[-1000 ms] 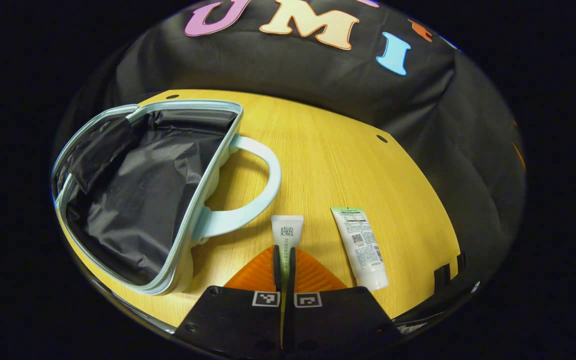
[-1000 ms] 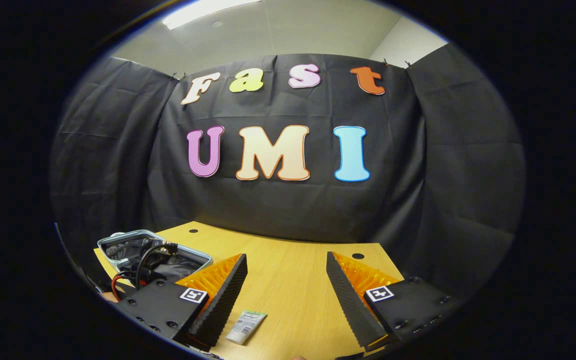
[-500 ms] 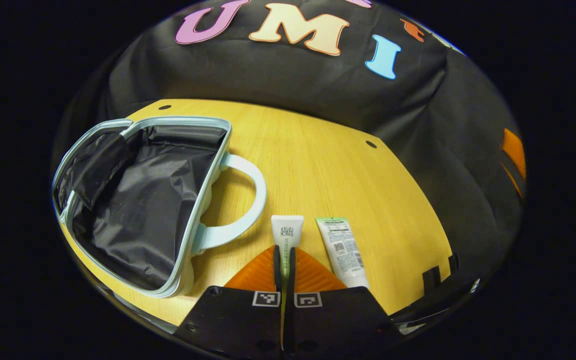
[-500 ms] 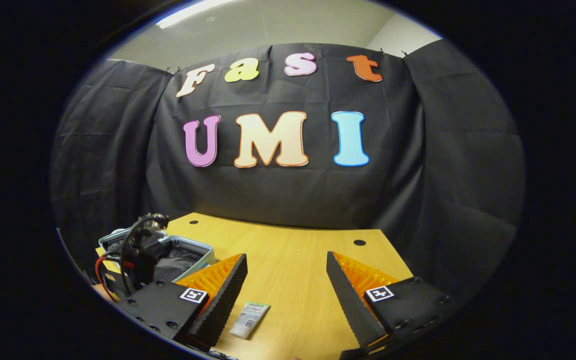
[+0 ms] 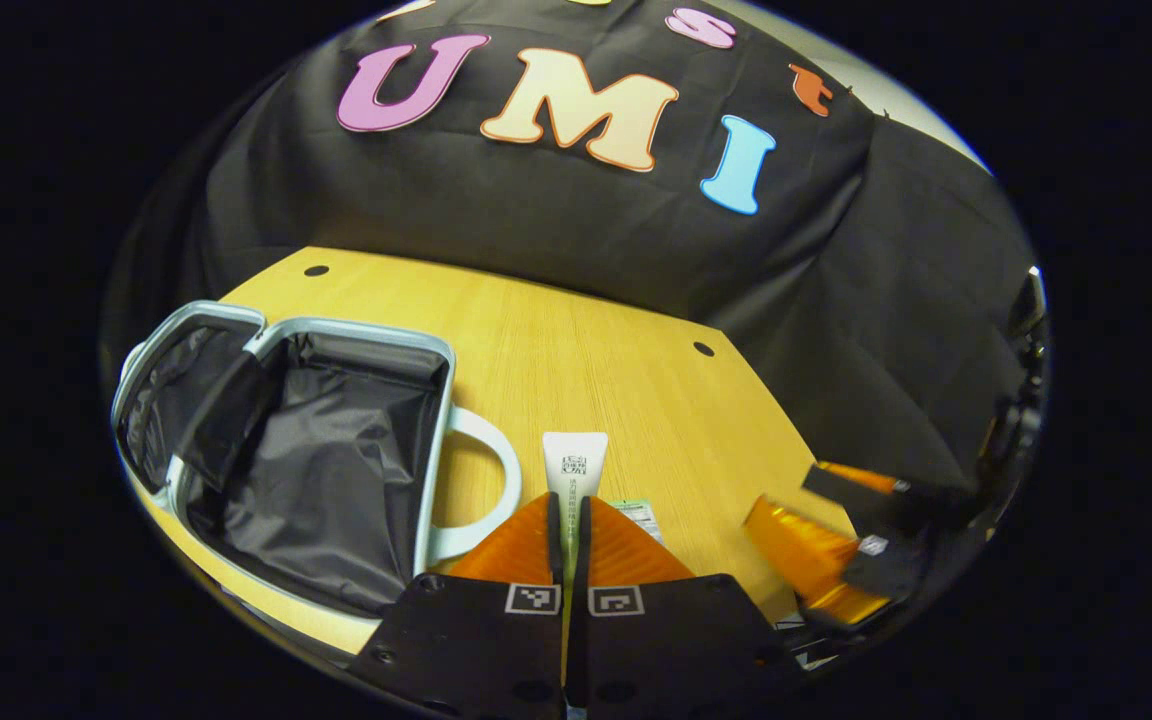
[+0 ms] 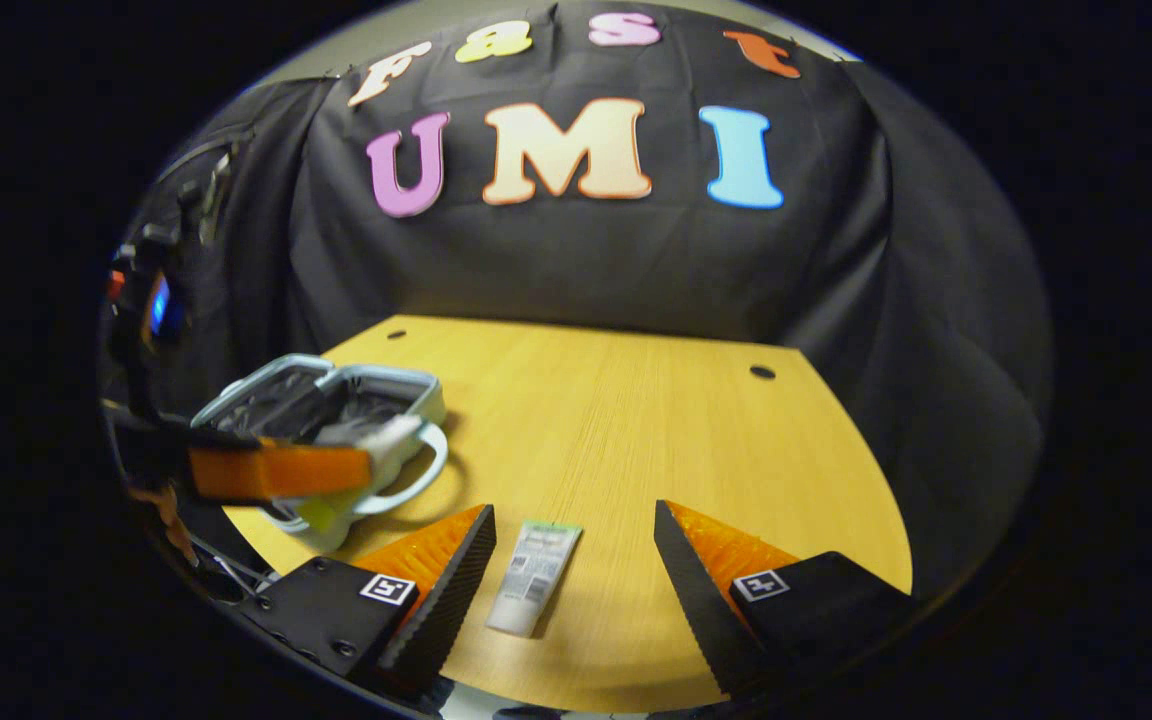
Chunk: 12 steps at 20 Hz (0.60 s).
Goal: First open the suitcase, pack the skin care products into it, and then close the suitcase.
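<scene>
Tube [image 5: 574,462] clamped in left gripper [image 5: 568,530]; may catch suitcase [image 5: 331,455] rim. Right gripper [image 6: 571,575] apart over second tube [image 6: 534,577]; may nudge it.

The left gripper view is looking forward and downward from above the near edge of the table [image 5: 596,350], close to its surface, and is facing the booth's back wall. It is sitting just right of the open suitcase [image 5: 306,450], with the other gripper [image 5: 836,545] showing at its lower right. The right gripper view is looking from farther right and slightly higher, also facing the back wall, taking in most of the table [image 6: 636,420]. Both views are sharing the suitcase [image 6: 326,400], the tabletop and the tube lying on it [image 6: 534,575], whose tip [image 5: 641,512] is peeking out in the left gripper view.
</scene>
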Each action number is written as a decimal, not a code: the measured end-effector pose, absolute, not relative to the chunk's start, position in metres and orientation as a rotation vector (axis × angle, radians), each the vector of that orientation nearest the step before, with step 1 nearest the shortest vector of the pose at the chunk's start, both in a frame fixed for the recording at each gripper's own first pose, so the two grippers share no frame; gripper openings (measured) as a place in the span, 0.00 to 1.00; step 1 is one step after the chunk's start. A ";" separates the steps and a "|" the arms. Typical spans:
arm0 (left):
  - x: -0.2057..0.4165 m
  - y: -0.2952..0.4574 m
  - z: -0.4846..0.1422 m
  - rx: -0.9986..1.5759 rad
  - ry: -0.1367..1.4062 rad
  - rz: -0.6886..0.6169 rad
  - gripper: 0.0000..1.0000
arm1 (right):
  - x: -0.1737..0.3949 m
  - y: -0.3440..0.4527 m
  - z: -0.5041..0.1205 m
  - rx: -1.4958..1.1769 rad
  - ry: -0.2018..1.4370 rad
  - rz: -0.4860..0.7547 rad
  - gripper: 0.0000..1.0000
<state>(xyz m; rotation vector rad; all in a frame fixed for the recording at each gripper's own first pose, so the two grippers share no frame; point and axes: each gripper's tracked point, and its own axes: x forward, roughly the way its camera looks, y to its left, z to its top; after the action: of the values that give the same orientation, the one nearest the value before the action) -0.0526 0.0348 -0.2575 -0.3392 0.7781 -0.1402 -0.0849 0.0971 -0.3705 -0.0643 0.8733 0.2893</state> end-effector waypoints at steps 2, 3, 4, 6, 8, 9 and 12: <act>-0.048 0.048 -0.247 -0.350 0.759 -0.139 0.00 | -0.095 0.107 -0.395 -0.079 0.935 0.295 1.00; -0.049 0.055 -0.246 -0.348 0.758 -0.136 0.00 | -0.098 0.110 -0.405 -0.095 0.965 0.291 0.99; -0.050 0.064 -0.244 -0.346 0.755 -0.127 0.00 | -0.102 0.112 -0.417 -0.104 0.995 0.287 0.99; -0.052 0.079 -0.242 -0.346 0.754 -0.115 0.00 | -0.110 0.115 -0.439 -0.102 1.064 0.276 0.96; -0.055 0.094 -0.241 -0.346 0.753 -0.097 0.00 | -0.115 0.119 -0.459 -0.093 1.144 0.256 0.89; -0.057 0.102 -0.241 -0.343 0.754 -0.086 0.00 | -0.123 0.118 -0.467 -0.096 1.177 0.249 0.87; -0.062 0.122 -0.242 -0.340 0.758 -0.061 0.00 | -0.135 0.118 -0.488 -0.129 1.260 0.253 0.78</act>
<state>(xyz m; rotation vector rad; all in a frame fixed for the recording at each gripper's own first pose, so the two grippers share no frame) -0.0615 0.1216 -0.2419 -0.3397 0.7585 -0.0611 -0.1354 0.1180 -0.4878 -0.1290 1.2595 0.2533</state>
